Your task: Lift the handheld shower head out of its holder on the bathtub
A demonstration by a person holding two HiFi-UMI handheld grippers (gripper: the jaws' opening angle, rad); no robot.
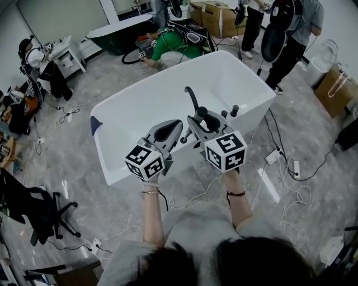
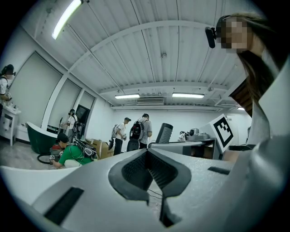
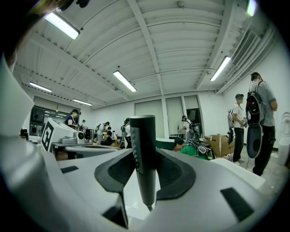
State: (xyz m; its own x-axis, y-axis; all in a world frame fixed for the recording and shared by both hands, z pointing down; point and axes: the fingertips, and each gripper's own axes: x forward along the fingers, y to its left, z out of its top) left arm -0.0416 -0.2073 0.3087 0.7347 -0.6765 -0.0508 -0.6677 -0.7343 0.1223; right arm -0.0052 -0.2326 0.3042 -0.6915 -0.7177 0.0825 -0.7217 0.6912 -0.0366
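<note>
The white bathtub (image 1: 128,114) fills the middle of the head view. A black curved spout (image 1: 192,98) and black knobs (image 1: 235,110) stand on its near rim. My right gripper (image 1: 202,122) is shut on the black handheld shower head (image 1: 209,118) just above that rim. In the right gripper view the shower head's dark handle (image 3: 143,149) stands upright between the pads of the right gripper (image 3: 144,174). My left gripper (image 1: 174,128) hovers close to the left of it, shut and holding nothing. In its own view the left gripper (image 2: 149,174) has only the room beyond its jaws.
Cables and a power strip (image 1: 277,156) lie on the grey floor right of the tub. A black office chair (image 1: 39,212) stands at the lower left. A dark green tub (image 1: 120,33), a crouching person in green (image 1: 173,43), standing people and cardboard boxes (image 1: 218,17) are behind.
</note>
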